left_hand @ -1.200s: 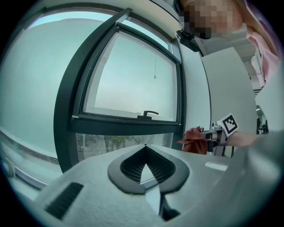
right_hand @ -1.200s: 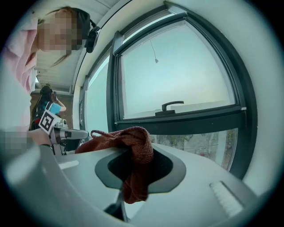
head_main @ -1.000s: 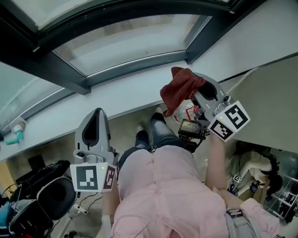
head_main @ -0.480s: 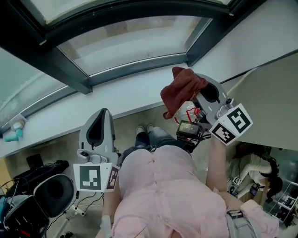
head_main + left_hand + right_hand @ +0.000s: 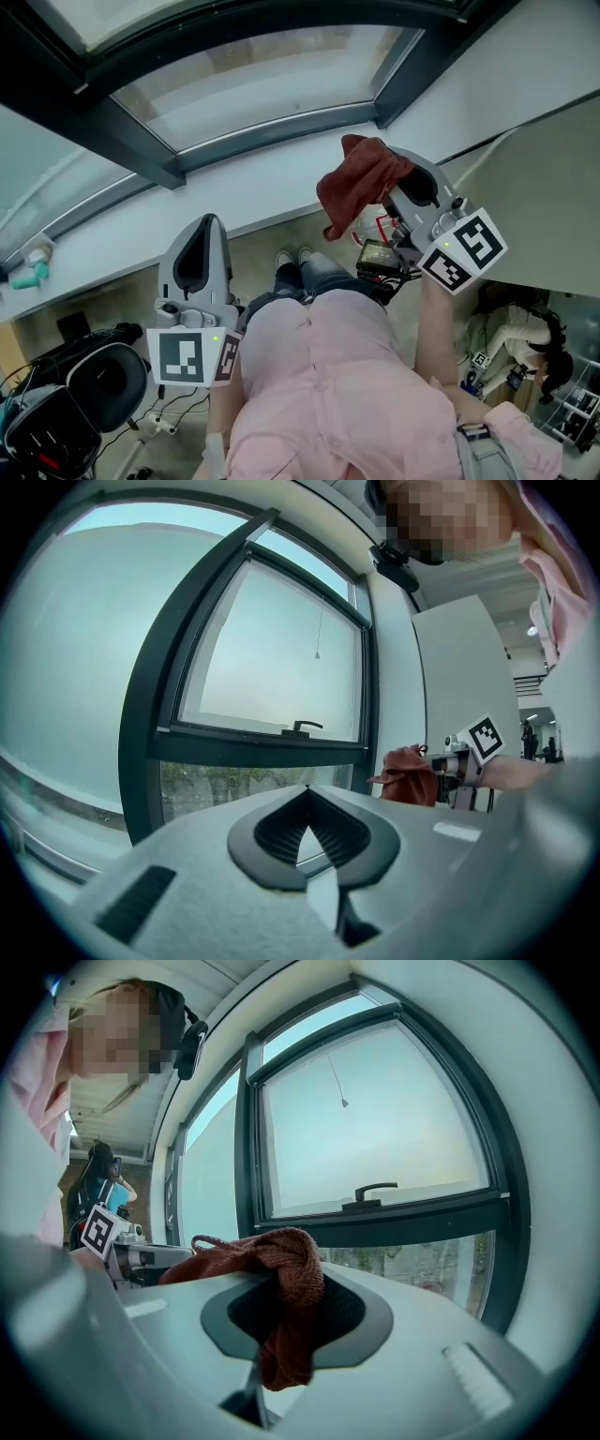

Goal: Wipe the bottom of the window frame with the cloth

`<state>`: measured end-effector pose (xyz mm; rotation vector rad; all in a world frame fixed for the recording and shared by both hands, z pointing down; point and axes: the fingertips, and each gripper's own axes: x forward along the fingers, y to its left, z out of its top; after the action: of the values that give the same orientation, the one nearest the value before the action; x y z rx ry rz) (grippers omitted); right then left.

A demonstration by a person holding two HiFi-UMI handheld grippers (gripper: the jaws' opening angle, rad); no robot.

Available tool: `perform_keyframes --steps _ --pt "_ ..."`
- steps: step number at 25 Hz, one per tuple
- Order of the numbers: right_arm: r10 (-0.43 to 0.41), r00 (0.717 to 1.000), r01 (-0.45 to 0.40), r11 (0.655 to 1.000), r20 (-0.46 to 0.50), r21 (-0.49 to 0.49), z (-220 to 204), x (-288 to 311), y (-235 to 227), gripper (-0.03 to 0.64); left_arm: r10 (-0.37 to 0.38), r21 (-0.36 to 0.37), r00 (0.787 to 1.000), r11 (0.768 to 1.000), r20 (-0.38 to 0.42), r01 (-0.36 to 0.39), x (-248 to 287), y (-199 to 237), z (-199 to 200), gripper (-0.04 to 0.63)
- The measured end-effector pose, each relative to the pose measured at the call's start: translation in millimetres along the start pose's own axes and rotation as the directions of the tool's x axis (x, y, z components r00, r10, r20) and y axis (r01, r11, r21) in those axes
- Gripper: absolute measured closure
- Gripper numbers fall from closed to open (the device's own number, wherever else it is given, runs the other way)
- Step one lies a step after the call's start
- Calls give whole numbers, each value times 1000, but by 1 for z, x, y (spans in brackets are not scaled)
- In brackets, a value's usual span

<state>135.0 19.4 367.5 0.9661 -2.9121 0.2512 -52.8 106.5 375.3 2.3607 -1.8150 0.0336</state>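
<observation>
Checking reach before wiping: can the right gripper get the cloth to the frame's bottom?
Probably yes: the right gripper holds the cloth near the frame's bottom, with nothing visibly between them.

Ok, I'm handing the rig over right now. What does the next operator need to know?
Left gripper: shut, nothing in it, held low in front of the white sill.
Right gripper: shut on the red cloth, which hangs bunched off its jaws.
The cloth is raised by the sill, short of the dark bottom rail of the window frame, and does not touch it.
Done: the cloth is in hand.
Left: bring the cloth onto the bottom rail and wipe along it.
</observation>
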Motion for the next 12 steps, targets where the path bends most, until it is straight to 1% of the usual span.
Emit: perform_keyframes --steps 12 --pt "-40 999 40 999 -6 0 -1 -7 -6 545 -16 2 1000 1000 -6 16 2 -8 1 598"
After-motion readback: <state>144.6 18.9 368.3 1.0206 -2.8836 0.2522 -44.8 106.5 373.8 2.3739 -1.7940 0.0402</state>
